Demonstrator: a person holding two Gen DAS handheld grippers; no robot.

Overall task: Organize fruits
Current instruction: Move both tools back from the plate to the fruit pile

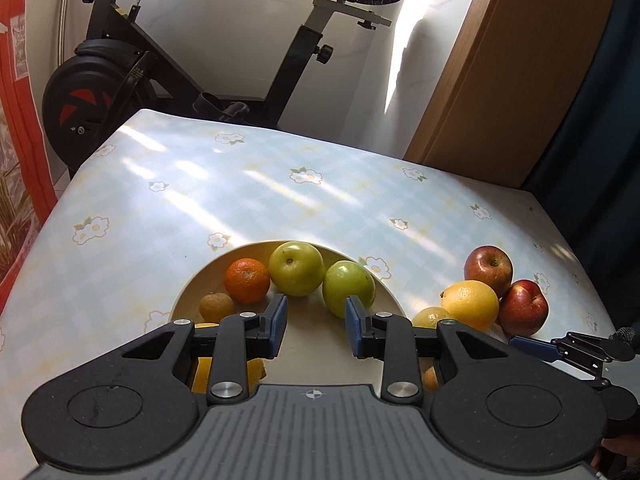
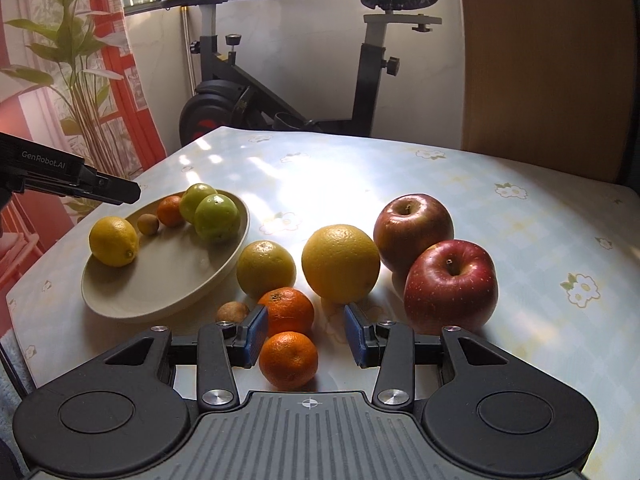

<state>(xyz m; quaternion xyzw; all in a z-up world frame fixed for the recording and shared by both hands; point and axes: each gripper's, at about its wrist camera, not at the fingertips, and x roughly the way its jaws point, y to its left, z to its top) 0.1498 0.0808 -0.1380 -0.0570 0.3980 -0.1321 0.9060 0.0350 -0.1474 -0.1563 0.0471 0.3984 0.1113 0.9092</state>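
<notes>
Fruit is split between two places: the beige plate already carries a lemon, a small brown fruit, a mandarin and two green apples, while the rest sits loose on the flowered tablecloth to the plate's right. That loose group holds two yellow citrus, two red apples, two small mandarins, one behind the other, and another small brown fruit just beside the plate's rim. By this layout the gathering looks roughly half done, and the step in hand seems to be the pickup of the next loose piece. The right gripper hangs low over the cloth with its fingers spread and nothing pinched; the near mandarin lies between the blue pads, closer to the left one, and does not look to be touching either. The left gripper hovers over the plate, fingers likewise spread and empty, one green apple just beyond its right pad. The next move probably calls for centring the right fingers on the near mandarin, closing gently so the soft skin is not crushed, then lifting clear of the far mandarin just behind it before carrying it left to the bare middle of the plate. A round fruit may roll if nudged off-centre.
</notes>
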